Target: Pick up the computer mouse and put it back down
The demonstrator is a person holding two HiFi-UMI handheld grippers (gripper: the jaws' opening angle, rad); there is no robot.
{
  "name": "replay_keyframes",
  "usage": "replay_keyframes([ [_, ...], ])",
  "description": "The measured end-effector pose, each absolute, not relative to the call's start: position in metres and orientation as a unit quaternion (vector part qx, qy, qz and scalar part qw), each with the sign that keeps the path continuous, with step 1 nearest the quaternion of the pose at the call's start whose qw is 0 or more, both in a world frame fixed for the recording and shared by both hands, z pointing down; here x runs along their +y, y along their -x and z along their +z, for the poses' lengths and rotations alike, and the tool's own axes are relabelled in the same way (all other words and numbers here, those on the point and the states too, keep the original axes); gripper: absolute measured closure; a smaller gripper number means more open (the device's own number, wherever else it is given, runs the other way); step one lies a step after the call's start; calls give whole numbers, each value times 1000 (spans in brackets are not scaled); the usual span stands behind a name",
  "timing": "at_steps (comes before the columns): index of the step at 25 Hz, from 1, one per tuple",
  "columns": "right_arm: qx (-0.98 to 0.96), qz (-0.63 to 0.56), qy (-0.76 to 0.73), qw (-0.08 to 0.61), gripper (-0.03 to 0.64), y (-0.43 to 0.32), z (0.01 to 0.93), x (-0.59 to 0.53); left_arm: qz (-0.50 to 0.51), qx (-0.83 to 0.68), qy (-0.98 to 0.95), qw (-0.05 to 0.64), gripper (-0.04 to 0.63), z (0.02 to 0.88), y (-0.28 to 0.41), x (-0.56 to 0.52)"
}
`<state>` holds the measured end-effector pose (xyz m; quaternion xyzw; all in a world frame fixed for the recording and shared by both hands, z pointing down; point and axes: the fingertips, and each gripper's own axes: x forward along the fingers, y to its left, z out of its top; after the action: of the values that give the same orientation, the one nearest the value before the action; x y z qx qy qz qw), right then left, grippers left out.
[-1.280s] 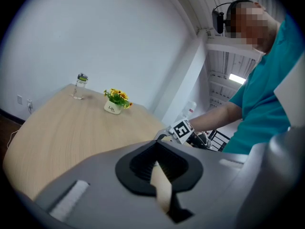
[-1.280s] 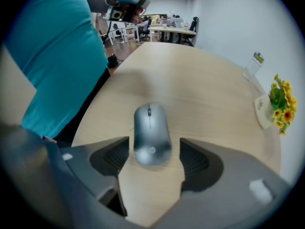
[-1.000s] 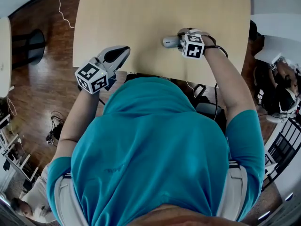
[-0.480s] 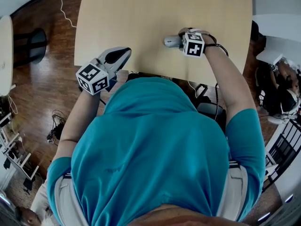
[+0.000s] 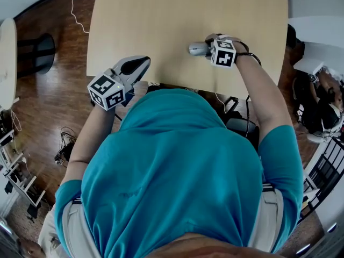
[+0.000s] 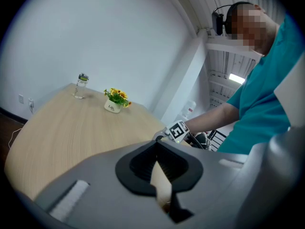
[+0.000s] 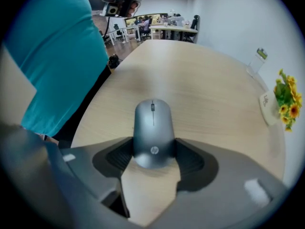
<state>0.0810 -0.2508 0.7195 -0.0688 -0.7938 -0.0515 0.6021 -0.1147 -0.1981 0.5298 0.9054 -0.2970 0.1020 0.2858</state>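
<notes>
**Q:** Computer mouse [image 7: 152, 128] first: where is it sitting?

**A:** It is lying flat on the pale wooden table [image 7: 205, 75], close to the near edge and toward the right side. The person in the teal shirt [image 5: 177, 176] is leaning over that edge.

**Q:** Is anything holding it?

**A:** The right gripper [image 7: 152, 144] is pointing steeply down over it. Its jaws have just been closing in. Both pads are now pressing against the sides of the mouse at its rear end, so the tongs are grasping it while it is resting on the wood.

**Q:** What is the other hand doing?

**A:** The left gripper [image 6: 156, 144] is hovering above the near edge on the left, well apart from the mouse. Its jaws are clenched together, with nothing between them.

**Q:** And what is standing farther off?

**A:** Farther across the table a small white pot of yellow flowers [image 6: 113, 107] is standing upright. A clear bottle [image 6: 81, 86] is standing near it, and both are well apart from the mouse. Beyond the table, office desks and chairs [image 7: 174, 25] are showing in the distance, too small to tell more.
</notes>
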Motion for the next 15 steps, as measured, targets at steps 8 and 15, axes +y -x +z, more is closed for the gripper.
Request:
replay_keyframes([
  [8, -815, -30, 35, 578, 339, -85, 693, -251, 93, -294, -910, 279, 591, 520, 111, -200],
  [15, -826, -13, 13, 564, 339, -92, 681, -248, 89, -289, -913, 273, 591, 515, 106, -202],
])
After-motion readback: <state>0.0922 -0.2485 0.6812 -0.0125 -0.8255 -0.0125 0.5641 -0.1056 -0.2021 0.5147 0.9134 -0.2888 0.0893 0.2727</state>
